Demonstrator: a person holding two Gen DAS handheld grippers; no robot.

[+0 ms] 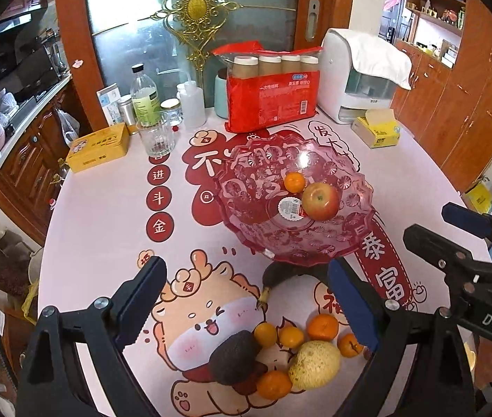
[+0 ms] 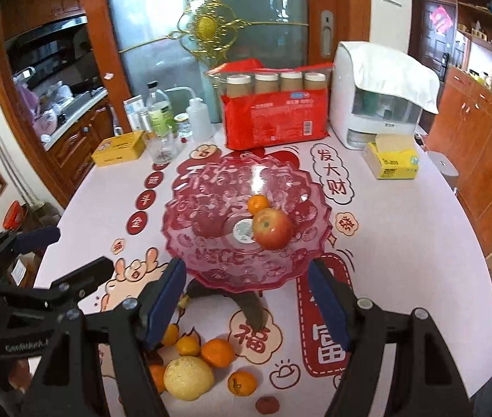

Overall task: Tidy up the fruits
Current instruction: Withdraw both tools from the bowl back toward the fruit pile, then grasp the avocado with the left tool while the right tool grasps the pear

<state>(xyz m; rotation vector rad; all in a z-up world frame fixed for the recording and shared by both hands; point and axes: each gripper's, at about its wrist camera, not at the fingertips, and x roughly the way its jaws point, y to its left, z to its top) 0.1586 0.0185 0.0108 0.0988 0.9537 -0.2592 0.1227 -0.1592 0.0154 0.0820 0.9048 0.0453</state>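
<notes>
Both my claws, left gripper (image 1: 246, 299) and right gripper (image 2: 246, 299), hang wide open and empty. An apple (image 1: 320, 201) sits in the pink bowl (image 1: 246, 208); loose tangerines (image 1: 322, 326) lie below. They look light, soft-skinned; I'd grip one across its middle.

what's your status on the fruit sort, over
Left gripper and right gripper open, empty. Apple and one tangerine in pink bowl; fruit pile on table. Nothing blocking.
</notes>
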